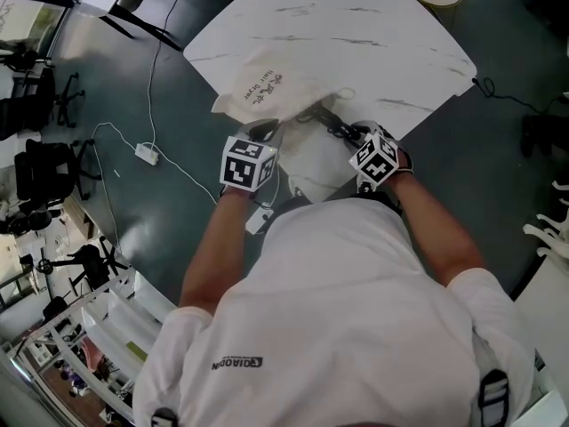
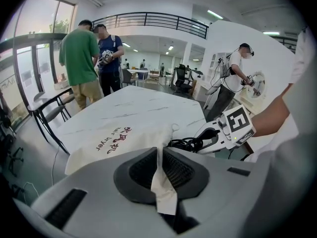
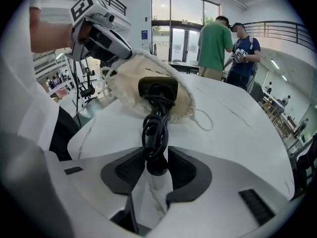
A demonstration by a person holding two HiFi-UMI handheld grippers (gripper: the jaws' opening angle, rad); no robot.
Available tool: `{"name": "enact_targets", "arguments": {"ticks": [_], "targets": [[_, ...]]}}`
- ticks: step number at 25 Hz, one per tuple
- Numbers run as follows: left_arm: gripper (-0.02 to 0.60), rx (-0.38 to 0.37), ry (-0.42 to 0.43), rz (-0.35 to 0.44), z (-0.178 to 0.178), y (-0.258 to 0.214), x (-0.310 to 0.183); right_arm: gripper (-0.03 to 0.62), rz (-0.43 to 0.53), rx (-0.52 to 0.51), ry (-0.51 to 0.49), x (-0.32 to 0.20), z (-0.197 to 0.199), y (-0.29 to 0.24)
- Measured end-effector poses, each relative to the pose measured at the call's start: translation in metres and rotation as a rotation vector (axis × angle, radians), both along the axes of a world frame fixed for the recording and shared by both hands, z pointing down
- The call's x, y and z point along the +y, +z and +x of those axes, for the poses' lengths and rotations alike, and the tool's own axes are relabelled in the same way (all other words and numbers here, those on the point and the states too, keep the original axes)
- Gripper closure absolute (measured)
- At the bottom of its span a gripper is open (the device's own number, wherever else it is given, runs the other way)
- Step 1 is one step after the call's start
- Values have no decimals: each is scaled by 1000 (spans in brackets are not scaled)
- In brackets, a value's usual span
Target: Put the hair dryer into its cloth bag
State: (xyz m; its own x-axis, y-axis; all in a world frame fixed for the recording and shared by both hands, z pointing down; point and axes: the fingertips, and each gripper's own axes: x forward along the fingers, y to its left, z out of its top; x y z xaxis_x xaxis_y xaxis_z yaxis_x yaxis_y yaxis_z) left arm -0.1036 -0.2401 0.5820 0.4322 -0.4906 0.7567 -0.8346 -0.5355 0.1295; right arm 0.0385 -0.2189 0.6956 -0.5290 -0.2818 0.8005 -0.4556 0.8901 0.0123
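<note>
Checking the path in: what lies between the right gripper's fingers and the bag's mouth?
The coiled black cord, running from the fingers of the right gripper to the hair dryer in the mouth of the cloth bag; the right gripper view shows it.

Cloth bag point(image 1: 267, 92) lies on the counter point(image 1: 356, 25) by its near edge, left of centre, mouth toward the right. Hair dryer point(image 3: 157, 89) sits in that mouth, and its cord point(image 3: 154, 133) runs out toward the near side. Left claw point(image 2: 159, 157) stands at the bag's near edge with a fold of bag between its jaws. Right claw point(image 3: 157, 157) stands to its right, jaws around the bundled cord. A plug block point(image 1: 147, 154) with its cable lies on the floor left of the counter.
</note>
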Motion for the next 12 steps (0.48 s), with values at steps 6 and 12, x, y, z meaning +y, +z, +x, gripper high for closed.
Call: {"name": "enact_targets", "arguments": {"ticks": [6,12], "targets": [[526,28,-1,2,13,-4,3,437,-16,-96,23,-4,-28,-20],[525,40,8,15,19,-9,2,439,-13,-130,24,-31,-70,-29]]}}
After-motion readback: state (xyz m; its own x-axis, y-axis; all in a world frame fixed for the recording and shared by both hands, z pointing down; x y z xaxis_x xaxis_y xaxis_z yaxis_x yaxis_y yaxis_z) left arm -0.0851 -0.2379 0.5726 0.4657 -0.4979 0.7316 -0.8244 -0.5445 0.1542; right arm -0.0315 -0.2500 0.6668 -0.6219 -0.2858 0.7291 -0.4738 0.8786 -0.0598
